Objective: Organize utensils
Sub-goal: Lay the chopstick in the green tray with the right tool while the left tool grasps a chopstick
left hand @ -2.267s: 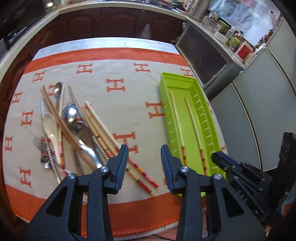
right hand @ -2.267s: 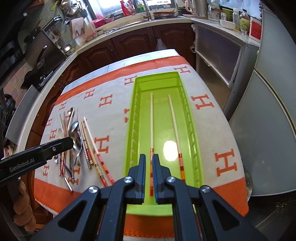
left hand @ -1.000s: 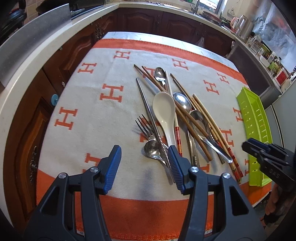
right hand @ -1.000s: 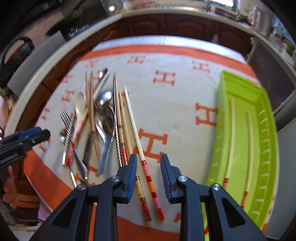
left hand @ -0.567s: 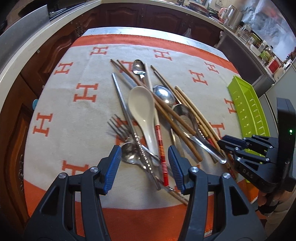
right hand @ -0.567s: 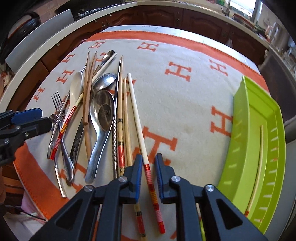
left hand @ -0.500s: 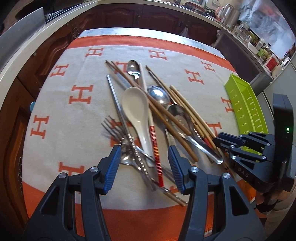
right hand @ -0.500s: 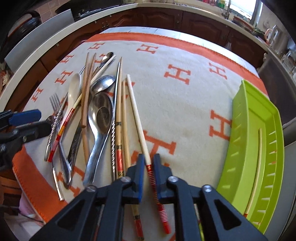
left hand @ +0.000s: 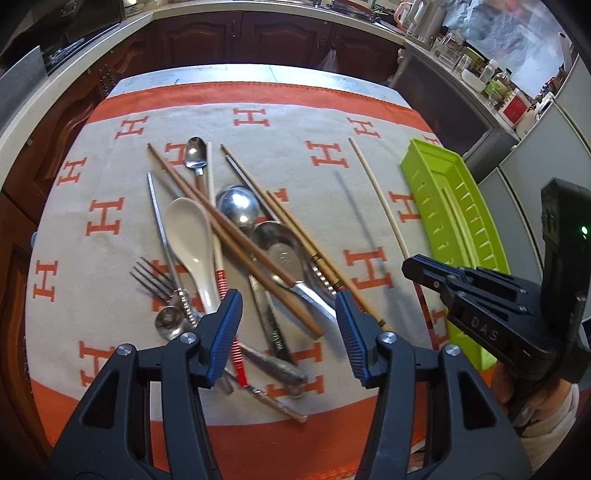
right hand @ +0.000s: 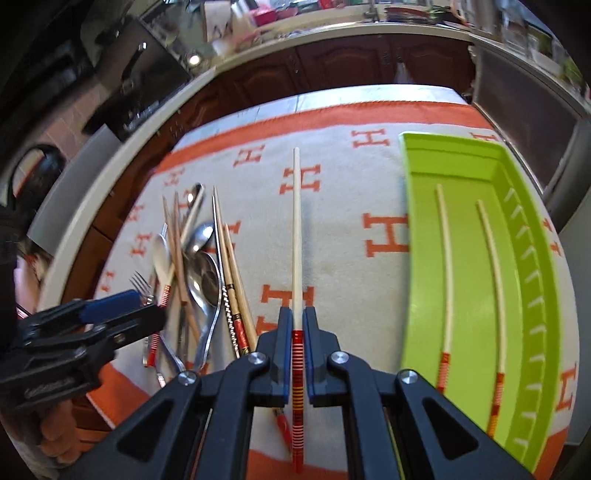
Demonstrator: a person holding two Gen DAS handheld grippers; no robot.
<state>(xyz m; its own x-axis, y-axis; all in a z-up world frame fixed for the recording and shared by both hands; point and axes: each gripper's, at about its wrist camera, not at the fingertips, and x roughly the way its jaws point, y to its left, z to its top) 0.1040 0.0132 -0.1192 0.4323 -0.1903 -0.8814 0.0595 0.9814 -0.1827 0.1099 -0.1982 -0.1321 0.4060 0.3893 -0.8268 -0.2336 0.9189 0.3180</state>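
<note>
My right gripper (right hand: 296,321) is shut on a cream chopstick (right hand: 296,229) with a red-striped handle and holds it above the cloth, left of the green tray (right hand: 532,221). The chopstick also shows in the left wrist view (left hand: 384,210). Two like chopsticks (right hand: 447,266) lie in the tray. My left gripper (left hand: 290,317) is open and empty above a pile of utensils (left hand: 236,240): a white spoon (left hand: 192,236), brown chopsticks (left hand: 221,229), metal spoons and a fork (left hand: 155,277).
The orange-and-cream cloth (left hand: 295,122) with H marks covers the table. Dark wooden cabinets and a counter (left hand: 258,29) run behind it. A grey cabinet (left hand: 461,122) stands past the tray at the right.
My right gripper has closed on the cream chopstick and lifted it out of the pile, toward the tray. My left gripper stays open over the pile.
</note>
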